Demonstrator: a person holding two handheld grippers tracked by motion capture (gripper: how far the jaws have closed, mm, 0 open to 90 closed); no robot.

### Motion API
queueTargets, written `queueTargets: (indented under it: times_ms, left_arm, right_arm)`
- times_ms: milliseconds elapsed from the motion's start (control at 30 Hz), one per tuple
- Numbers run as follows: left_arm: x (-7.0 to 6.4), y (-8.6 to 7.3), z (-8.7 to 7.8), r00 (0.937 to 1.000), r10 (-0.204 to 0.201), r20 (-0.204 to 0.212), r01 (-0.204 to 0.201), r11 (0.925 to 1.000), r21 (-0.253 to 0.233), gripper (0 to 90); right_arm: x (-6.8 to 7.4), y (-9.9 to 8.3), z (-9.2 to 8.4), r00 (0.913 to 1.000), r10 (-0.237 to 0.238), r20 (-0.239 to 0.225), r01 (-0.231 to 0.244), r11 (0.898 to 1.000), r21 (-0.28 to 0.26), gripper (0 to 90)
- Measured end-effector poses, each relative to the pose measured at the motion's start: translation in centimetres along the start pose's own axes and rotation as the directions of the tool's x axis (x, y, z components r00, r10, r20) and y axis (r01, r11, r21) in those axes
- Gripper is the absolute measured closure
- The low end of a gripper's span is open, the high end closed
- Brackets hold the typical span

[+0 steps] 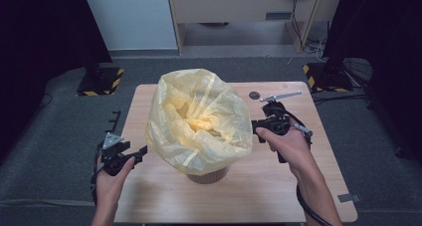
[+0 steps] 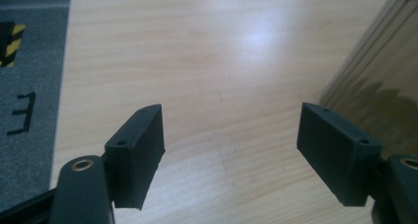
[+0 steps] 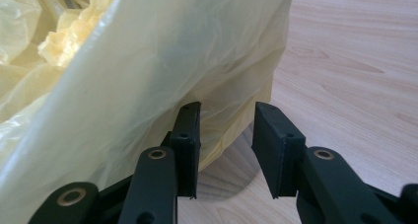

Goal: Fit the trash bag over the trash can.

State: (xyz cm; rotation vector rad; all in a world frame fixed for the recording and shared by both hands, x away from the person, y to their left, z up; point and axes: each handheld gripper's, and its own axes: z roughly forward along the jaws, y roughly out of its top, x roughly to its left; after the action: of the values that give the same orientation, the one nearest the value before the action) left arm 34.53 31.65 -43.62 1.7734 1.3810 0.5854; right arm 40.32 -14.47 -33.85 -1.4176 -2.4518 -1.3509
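A crumpled pale yellow plastic bag (image 1: 199, 121) lines a short brown bin (image 1: 208, 175) and balloons out over its rim, in the middle of the wooden table (image 1: 249, 196). My left gripper (image 1: 141, 154) hovers at the table's left edge, left of the bag, open. In the left gripper view its jaws (image 2: 229, 120) stand wide with bare table between them and the bin's side (image 2: 379, 86) to the right. My right gripper (image 1: 257, 130) sits against the bag's right side. In the right gripper view it (image 3: 226, 110) is open, with the bag (image 3: 148, 61) draped just beyond its left jaw.
A small dark disc (image 1: 254, 94) lies on the table behind the right gripper. Stand bases with yellow and black stripes (image 1: 102, 81) (image 1: 323, 76) flank the table's far corners on the grey carpet. A grey tape strip (image 1: 348, 197) marks the front right corner.
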Motion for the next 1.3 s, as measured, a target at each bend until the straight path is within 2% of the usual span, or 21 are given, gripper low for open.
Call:
queueTargets:
  times_ms: [133, 267, 467, 600, 767, 833, 933, 1167, 1300]
  left_arm:
    - [0.0, 1.7, -1.1, 1.0, 0.003, 0.001, -0.003, 0.9997, -0.023, 27.9]
    - [-0.2, 3.1, -2.2, 0.9996, -0.016, 0.023, 0.017, 0.9989, -0.043, 30.1]
    - [-1.0, 5.7, -4.0, 0.9985, -0.024, 0.05, 0.028, 0.9966, -0.077, 30.5]
    - [-1.5, 7.2, -4.8, 0.9974, -0.032, 0.065, 0.038, 0.9956, -0.086, 36.8]
    - [-2.0, 8.6, -5.3, 0.9895, -0.068, 0.128, 0.081, 0.9914, -0.103, 39.9]
    - [-2.1, 9.1, -5.6, 0.9858, -0.086, 0.144, 0.103, 0.9874, -0.12, 41.1]
    - [-2.4, 9.5, -5.8, 0.9826, -0.089, 0.163, 0.112, 0.9848, -0.133, 42.4]
    - [-3.3, 9.9, -5.6, 0.9729, -0.1, 0.209, 0.129, 0.9824, -0.135, 36.5]
    - [-3.8, 9.7, -5.0, 0.9774, -0.089, 0.192, 0.113, 0.987, -0.114, 34.6]
  right_arm:
    - [-0.2, -0.1, 0.6, 0.9999, 0.0, 0.016, 0.0, 1.0, 0.014, 64.3]
    - [-0.2, -0.3, 1.0, 0.9999, 0.0, 0.015, 0.0, 1.0, 0.024, 69.9]
    - [0.0, -0.2, 1.1, 0.9996, -0.007, 0.026, 0.006, 1.0, 0.025, 70.6]
    - [0.1, -0.2, 1.0, 0.9995, -0.01, 0.03, 0.01, 1.0, 0.025, 74.1]
    - [0.4, -0.1, 1.1, 0.9992, -0.022, 0.033, 0.021, 0.999, 0.024, 80.7]
    - [0.6, 0.0, 1.1, 0.9991, -0.027, 0.032, 0.027, 0.999, 0.027, 83.6]
    - [0.7, 0.0, 1.1, 0.9989, -0.036, 0.028, 0.036, 0.999, 0.029, 88.1]
    - [0.9, 0.1, 1.2, 0.9982, -0.043, 0.042, 0.042, 0.998, 0.04, 89.5]
    - [0.9, 0.1, 1.2, 0.9982, -0.043, 0.041, 0.042, 0.998, 0.039, 88.9]
